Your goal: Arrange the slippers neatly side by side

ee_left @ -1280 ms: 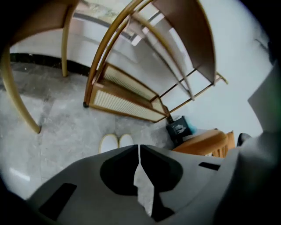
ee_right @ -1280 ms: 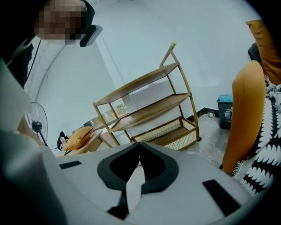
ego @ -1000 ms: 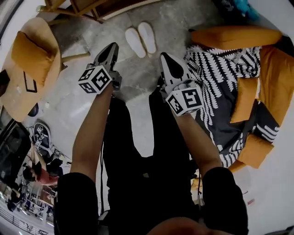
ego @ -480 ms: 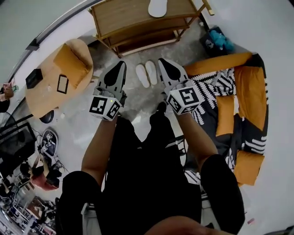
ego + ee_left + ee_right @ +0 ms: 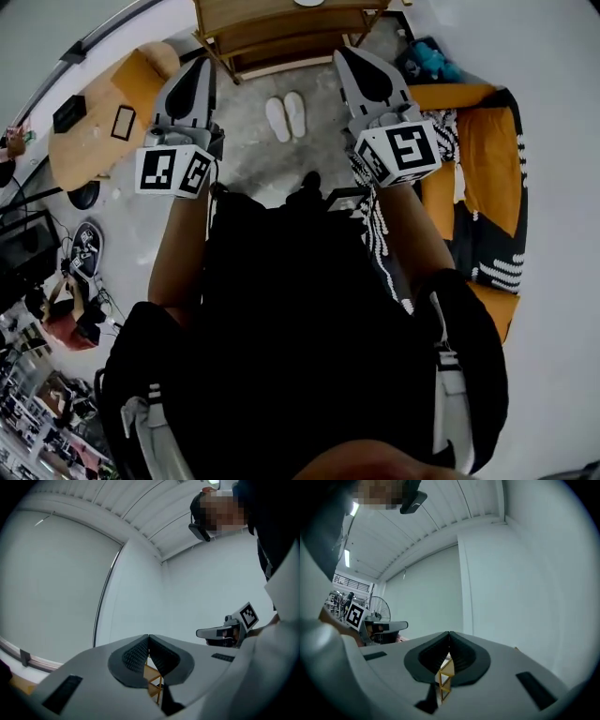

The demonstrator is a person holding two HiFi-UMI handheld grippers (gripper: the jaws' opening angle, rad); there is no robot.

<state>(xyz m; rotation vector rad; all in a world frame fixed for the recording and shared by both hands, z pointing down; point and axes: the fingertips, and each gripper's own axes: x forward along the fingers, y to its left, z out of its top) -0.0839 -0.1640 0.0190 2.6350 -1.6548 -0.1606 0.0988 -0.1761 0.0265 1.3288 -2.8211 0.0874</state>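
- Head view: even, diffuse white light; heavy fisheye curvature toward all edges.
- Slippers, 12 o'clock: sharp, with faint soft shadows.
- Person's black clothing: underexposed, little detail.
- Right gripper view: ceiling strip lamp, 10 o'clock, bright.
- Both gripper views: near foreground soft, corners vignetted black.

Grey floor bears white slippers side by side before a wooden shelf
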